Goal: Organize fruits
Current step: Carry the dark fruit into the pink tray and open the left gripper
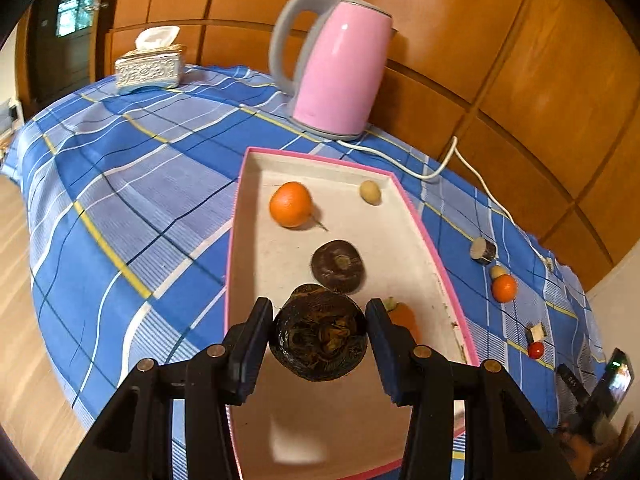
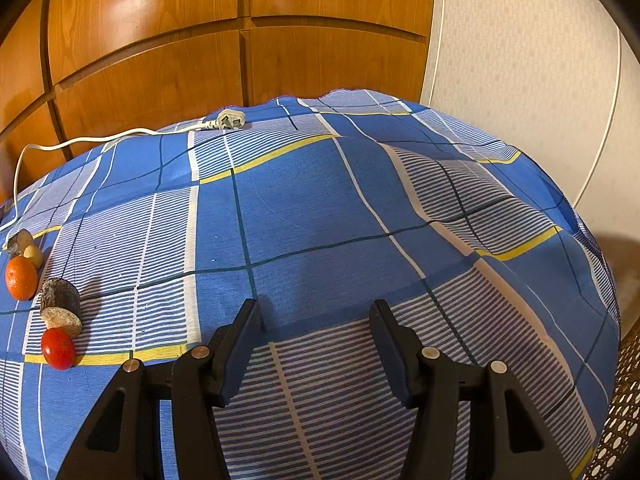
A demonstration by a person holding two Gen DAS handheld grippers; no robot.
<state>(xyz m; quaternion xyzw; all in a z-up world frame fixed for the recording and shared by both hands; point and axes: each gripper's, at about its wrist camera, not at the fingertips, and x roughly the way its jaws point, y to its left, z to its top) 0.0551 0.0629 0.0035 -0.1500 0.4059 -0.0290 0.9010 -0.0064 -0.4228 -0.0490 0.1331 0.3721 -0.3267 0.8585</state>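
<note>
My left gripper (image 1: 319, 332) is shut on a dark round fruit (image 1: 318, 338) and holds it over the near part of a pink-rimmed white tray (image 1: 430, 240). In the tray lie an orange (image 1: 291, 204), a small tan fruit (image 1: 370, 192), a dark flat fruit (image 1: 338, 266) and an orange piece (image 1: 404, 316) partly hidden behind my right finger. My right gripper (image 2: 316, 312) is open and empty over bare cloth. To its left lie a red tomato (image 2: 58, 348), a cut brown fruit (image 2: 60, 306), a small orange (image 2: 21, 278) and a tan fruit (image 2: 33, 256).
A pink kettle (image 1: 336, 68) stands behind the tray, its white cord (image 1: 452, 160) running right to a plug (image 2: 230, 120). A tissue box (image 1: 150, 66) sits far left. The blue checked cloth (image 2: 320, 208) covers the table. A phone (image 1: 614, 380) is at the right edge.
</note>
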